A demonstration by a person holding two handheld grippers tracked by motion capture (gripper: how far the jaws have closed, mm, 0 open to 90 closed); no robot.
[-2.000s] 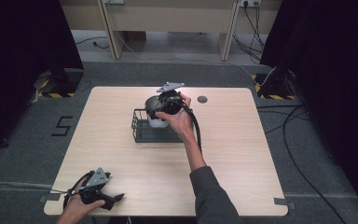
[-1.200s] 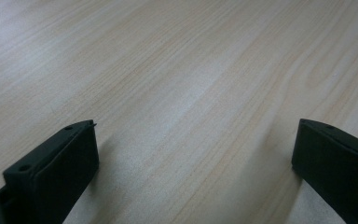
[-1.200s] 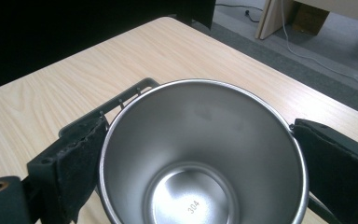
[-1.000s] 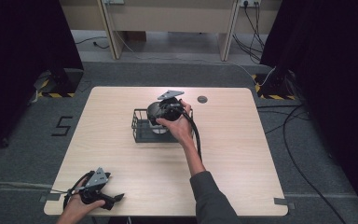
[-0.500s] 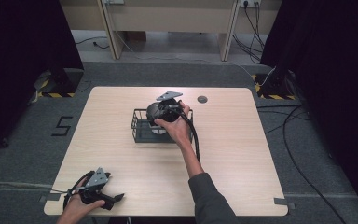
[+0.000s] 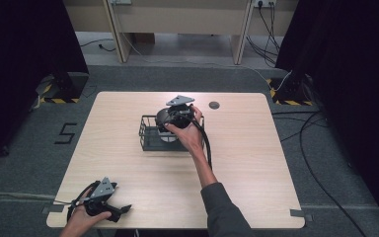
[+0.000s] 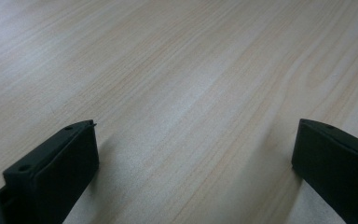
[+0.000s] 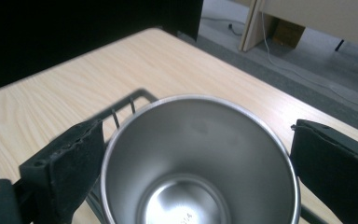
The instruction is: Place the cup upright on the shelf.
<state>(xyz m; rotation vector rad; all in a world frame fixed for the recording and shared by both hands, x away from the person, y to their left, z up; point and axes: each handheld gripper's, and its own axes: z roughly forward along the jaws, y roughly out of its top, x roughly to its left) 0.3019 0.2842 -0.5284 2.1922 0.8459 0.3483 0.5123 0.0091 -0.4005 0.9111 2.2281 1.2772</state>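
A shiny steel cup [image 8: 200, 186] stands upright between the jaws of my right gripper [image 8: 198, 126], and both jaws press against its rim. In the high view, my right gripper [image 6: 168, 127] is lowered into a black wire basket [image 6: 147, 134] at the table's middle, and a pale bit of the cup [image 6: 168, 138] shows under the hand. The basket's wire rim [image 8: 130, 100] shows behind the cup. My left gripper [image 6: 120, 211] rests at the table's near left corner. Its jaws stand wide apart over bare wood [image 7: 196, 140], with nothing between them.
A small dark round disc [image 6: 214, 104] lies on the wooden table [image 6: 256, 163] near the far edge, right of the basket. A cable trails from the right gripper along the forearm. Grey floor, cables and dark curtains surround the table.
The right gripper with the cup has come down and slightly toward the near side, into the basket. The left gripper has stayed where it was.
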